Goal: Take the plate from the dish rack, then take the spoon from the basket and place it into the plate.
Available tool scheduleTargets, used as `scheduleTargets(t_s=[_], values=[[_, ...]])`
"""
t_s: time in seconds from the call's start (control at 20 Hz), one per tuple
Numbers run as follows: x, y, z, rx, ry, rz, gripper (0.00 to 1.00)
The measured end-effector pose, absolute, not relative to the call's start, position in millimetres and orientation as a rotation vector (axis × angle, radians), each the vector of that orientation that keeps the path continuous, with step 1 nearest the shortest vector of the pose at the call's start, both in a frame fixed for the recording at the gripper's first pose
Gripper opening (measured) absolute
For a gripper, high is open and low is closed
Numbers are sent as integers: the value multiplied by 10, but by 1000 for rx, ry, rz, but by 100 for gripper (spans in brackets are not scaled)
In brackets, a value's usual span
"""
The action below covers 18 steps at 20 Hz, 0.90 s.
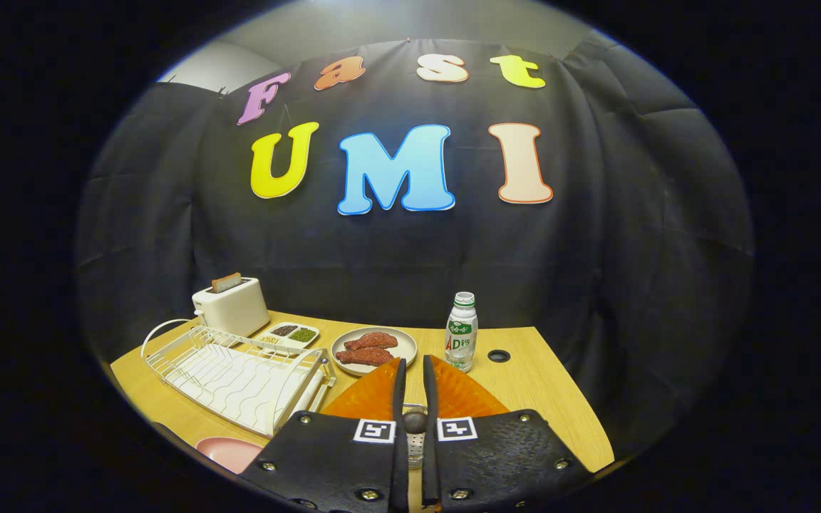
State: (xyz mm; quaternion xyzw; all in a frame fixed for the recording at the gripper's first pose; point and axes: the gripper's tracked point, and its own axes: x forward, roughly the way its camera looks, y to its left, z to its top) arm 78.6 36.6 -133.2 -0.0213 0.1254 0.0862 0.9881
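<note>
My gripper (pixel 414 360) is held above the wooden table (pixel 546 399), its orange fingers (pixel 453 392) drawn close with a narrow even gap. Low in that gap sits a dark rounded end over a perforated metal piece, which I take for the spoon (pixel 415 422); both fingers seem to press on it. The pink plate (pixel 229 452) lies flat on the table, left of the fingers and in front of the white wire dish rack (pixel 232 374). The rack's white side basket (pixel 311 390) is just left of the left finger.
Just beyond the fingertips is a grey plate with red meat pieces (pixel 373 349), and a small drink bottle (pixel 461 333) to its right. A white toaster (pixel 231 305) and a small condiment tray (pixel 291 335) stand behind the rack. A cable hole (pixel 499 355) is right of the bottle.
</note>
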Motion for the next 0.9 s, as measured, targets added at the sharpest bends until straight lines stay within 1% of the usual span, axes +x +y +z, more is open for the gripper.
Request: scheduleTargets(t_s=[0.45,0.7,0.9], values=[[393,488,-833,-42,209,169,7],[163,468,-548,-32,164,138,7],[-45,547,-448,-7,155,141,7]])
